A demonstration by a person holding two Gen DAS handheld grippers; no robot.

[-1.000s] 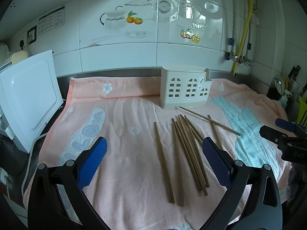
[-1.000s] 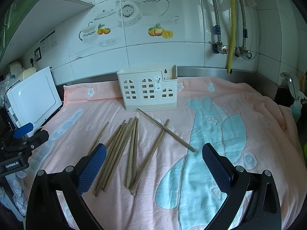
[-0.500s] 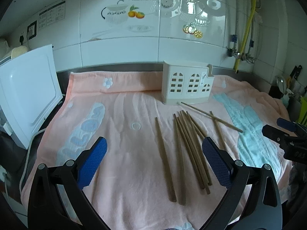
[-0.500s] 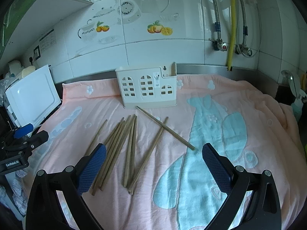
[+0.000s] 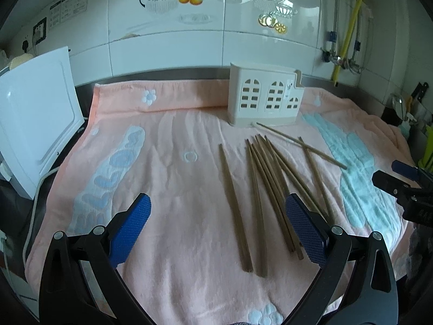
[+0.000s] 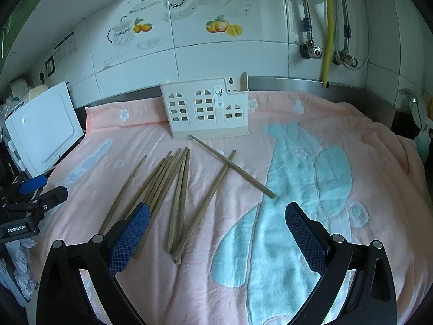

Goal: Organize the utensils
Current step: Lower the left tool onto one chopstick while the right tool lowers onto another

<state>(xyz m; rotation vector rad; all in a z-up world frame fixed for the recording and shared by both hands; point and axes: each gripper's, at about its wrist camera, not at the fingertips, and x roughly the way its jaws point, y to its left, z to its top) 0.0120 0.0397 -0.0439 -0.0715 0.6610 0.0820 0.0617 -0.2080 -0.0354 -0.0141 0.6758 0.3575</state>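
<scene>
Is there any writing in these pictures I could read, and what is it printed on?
"GenRobot.AI": white letters on the black body of the left tongs, seen from the right wrist view.
Pale blue letters on the towel: raised shapes, not readable as a word.
Wall notice: too small to read.
Sticker on the chopstick holder: too small to read.

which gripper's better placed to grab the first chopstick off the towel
Left, probably. The left gripper, open, already frames the lone chopstick; the right gripper, also open, faces mostly bare towel.
</scene>
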